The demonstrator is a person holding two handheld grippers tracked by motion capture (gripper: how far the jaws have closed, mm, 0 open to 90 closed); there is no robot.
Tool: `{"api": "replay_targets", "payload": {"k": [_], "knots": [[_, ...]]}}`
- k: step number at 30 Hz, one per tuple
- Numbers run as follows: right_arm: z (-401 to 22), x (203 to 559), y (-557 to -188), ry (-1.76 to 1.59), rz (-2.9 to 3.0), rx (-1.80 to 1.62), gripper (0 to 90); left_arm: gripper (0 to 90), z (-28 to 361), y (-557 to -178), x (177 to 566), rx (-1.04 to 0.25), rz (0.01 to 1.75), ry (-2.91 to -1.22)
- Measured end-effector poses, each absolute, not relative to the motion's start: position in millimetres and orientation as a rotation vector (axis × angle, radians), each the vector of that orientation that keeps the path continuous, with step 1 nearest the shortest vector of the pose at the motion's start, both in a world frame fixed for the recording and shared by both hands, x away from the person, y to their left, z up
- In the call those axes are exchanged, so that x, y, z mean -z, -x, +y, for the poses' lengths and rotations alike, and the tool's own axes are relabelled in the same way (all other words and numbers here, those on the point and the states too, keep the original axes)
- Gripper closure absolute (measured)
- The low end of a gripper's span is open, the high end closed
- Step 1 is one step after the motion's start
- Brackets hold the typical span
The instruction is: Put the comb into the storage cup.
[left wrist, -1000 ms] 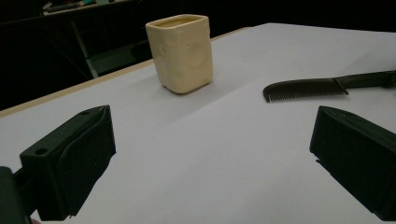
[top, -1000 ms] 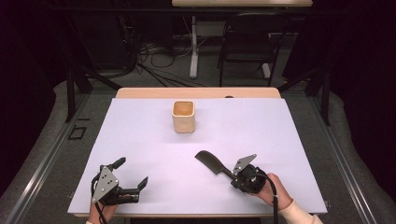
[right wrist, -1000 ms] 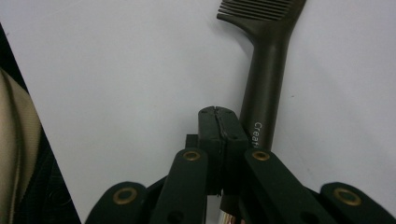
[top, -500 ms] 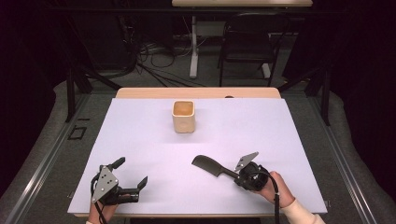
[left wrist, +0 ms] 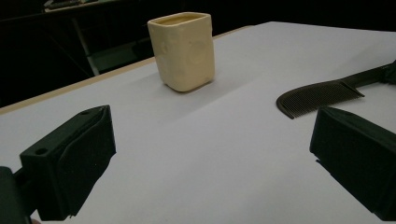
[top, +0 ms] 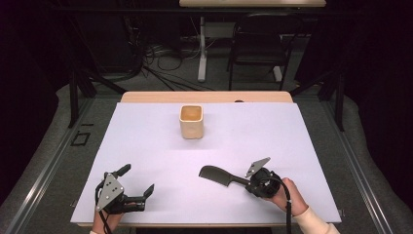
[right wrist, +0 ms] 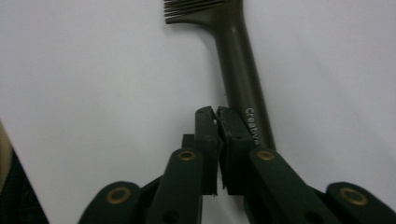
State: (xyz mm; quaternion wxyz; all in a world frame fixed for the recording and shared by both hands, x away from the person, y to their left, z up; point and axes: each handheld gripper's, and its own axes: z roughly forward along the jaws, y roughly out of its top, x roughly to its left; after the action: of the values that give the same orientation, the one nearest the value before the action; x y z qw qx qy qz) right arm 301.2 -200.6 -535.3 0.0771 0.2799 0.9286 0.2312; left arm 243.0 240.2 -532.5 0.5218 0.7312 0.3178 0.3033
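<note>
Dark brown plastic comb (top: 221,175) lies flat on white desk (top: 302,146), well apart from cream square cup (top: 191,122). Right tongs (right wrist: 217,112) nearly together, just opening slightly, nothing between; comb handle touches one side. Left tongs (top: 139,179) wide apart, empty. Probably best: open wider, straddle handle, clamp squarely.

The comb (right wrist: 238,60) carries one readable word, "Creative", in pale letters running lengthwise along its dark handle toward 6 o'clock in the right gripper view. Nothing else bears legible text.

overhead forward-down, two low claw-mounted close-ups
</note>
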Motion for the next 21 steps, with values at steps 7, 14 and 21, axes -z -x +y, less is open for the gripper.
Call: {"api": "replay_targets", "payload": {"k": [7,14,21], "knots": [[-197,527,-293,-0.794,2.855,-0.661,63.0,0.1,240,-242,532,-0.732,0.757,-1.748],[-200,516,-292,-0.808,2.815,-0.674,33.3,0.1,240,-242,532,-0.732,0.760,-1.748],[-196,513,-293,-0.787,2.804,-0.672,18.1,0.1,240,-242,532,-0.727,0.755,-1.749]]}}
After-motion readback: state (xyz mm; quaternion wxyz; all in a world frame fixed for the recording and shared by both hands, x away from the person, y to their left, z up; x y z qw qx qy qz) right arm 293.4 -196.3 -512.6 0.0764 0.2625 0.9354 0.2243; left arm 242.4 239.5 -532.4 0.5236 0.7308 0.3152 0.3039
